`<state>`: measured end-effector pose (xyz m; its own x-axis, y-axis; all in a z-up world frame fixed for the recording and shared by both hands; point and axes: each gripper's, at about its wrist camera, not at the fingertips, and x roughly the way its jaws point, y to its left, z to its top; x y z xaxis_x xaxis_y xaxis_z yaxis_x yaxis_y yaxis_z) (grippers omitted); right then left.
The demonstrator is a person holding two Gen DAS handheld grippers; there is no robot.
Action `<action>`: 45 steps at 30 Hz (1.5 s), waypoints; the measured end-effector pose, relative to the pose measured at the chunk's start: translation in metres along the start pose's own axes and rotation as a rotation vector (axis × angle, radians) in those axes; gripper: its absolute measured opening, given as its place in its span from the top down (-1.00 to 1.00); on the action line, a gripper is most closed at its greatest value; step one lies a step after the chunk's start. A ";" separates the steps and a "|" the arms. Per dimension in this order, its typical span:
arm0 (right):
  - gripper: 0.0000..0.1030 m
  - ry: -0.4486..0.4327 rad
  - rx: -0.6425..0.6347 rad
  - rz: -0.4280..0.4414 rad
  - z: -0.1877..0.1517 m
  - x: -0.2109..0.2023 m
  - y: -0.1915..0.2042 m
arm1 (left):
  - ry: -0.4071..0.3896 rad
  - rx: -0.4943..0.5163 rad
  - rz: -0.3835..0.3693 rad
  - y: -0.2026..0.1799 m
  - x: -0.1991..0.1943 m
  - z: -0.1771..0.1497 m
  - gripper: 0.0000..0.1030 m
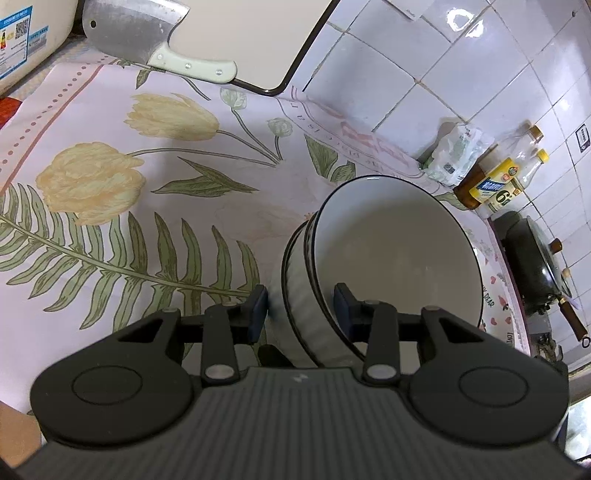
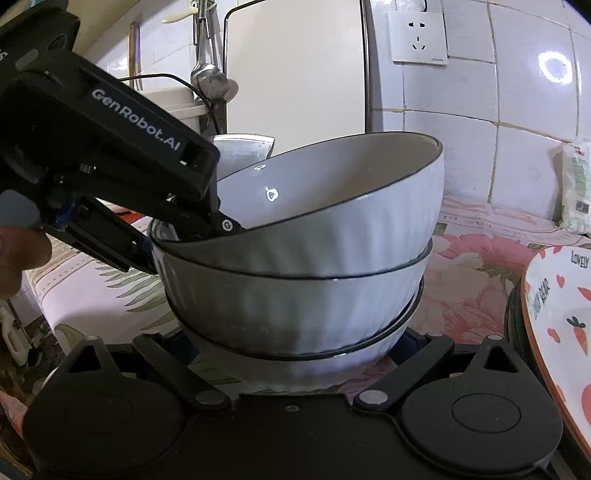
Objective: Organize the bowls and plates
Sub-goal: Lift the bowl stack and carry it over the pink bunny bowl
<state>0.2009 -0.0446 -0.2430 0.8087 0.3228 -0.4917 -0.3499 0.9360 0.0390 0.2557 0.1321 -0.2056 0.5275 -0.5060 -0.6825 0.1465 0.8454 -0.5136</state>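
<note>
Three bowls sit nested in a stack [image 2: 295, 280] on the flowered cloth [image 1: 110, 177], near the tiled wall. Each is white with a ribbed outside and a thin dark rim, and the top bowl [image 2: 332, 192] tilts up toward the right.

Much is hidden or cut off. The lowest bowl shows only a narrow band above the right gripper's body, and that gripper's own fingertips [image 2: 295, 354] are lost behind the stack; its arms stand spread wide on either side of the bottom bowl, and I cannot tell whether they touch it. A plate [image 2: 554, 325] at the far right is cropped by the edge, with something dark under it that I cannot make out. Behind the stack a cleaver [image 1: 147, 40] is partly covered in the right view, lying on a cutting board [image 1: 240, 33].

The left gripper [image 1: 301, 308] is drawn narrow, one pad inside the top bowl and one outside, pinching the bowl walls at the stack's left side.

Writing: "GenRobot.AI" runs along the left gripper's arm; the plate reads "LOVELY" and "DEAR" among hearts and carrots. A bottle [image 1: 495, 184] by the wall has a yellow label too small to read, next to a crumpled bag [image 1: 454, 155]. A socket [image 2: 419, 37] is on the tiles above.
</note>
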 end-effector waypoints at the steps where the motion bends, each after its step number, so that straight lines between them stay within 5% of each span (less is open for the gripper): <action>1: -0.94 0.000 -0.001 0.004 0.000 0.000 0.000 | 0.000 0.000 0.004 0.000 0.000 0.000 0.28; 11: -0.94 -0.003 0.003 0.046 0.008 -0.004 0.000 | 0.013 -0.009 0.051 -0.009 -0.015 0.007 0.27; 25: -0.94 -0.094 -0.005 0.039 0.056 -0.055 -0.002 | -0.085 0.058 0.042 -0.069 -0.066 0.020 0.27; 45: -0.94 -0.125 -0.037 -0.140 0.069 -0.149 -0.095 | -0.012 0.158 -0.132 -0.190 -0.033 0.013 0.27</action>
<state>0.1461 -0.1722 -0.1136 0.9021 0.2072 -0.3785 -0.2454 0.9679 -0.0550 0.2210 -0.0096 -0.0783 0.5051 -0.6125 -0.6080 0.3436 0.7890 -0.5094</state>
